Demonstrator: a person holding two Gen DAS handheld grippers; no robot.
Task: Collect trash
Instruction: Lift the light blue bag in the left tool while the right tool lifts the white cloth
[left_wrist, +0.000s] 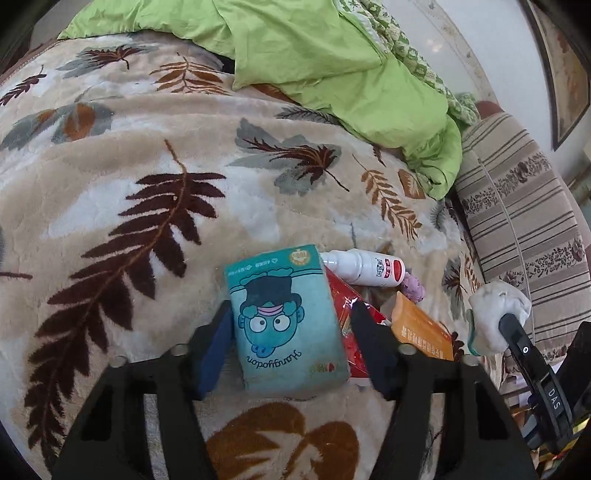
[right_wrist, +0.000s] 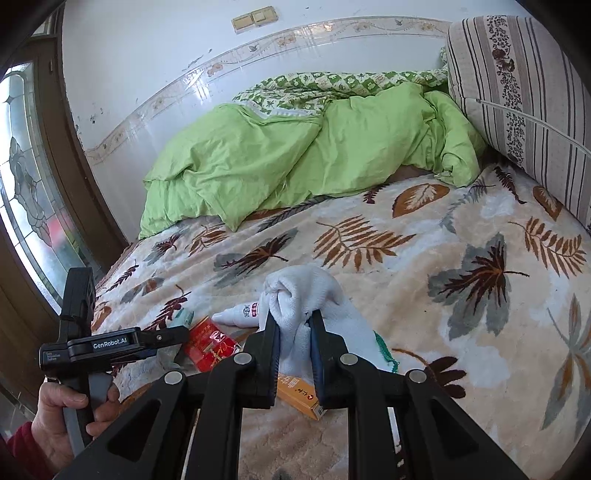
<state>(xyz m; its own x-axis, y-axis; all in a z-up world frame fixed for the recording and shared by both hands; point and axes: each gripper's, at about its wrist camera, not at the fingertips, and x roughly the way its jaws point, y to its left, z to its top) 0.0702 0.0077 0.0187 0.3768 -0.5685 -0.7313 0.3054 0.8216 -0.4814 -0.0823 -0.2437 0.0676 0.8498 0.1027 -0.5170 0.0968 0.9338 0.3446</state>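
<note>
The step in hand is picking up the teal tissue pack (left_wrist: 284, 321) from the leaf-patterned bed blanket (left_wrist: 129, 155). The left tool (left_wrist: 291, 347) straddles the pack, angled downward, its fingers at the pack's sides; whether they press yet cannot be told. Next it needs a firm squeeze, then a lift clear of the red packet (left_wrist: 347, 317), orange box (left_wrist: 421, 328) and white bottle (left_wrist: 364, 266) just beside it. The right tool (right_wrist: 295, 354), held to the side, is clenched on a white sock (right_wrist: 306, 295).

"Hangyodon" on the teal tissue pack (left_wrist: 288, 325); "GenRobot.AI" on the left tool (right_wrist: 110, 343).
</note>
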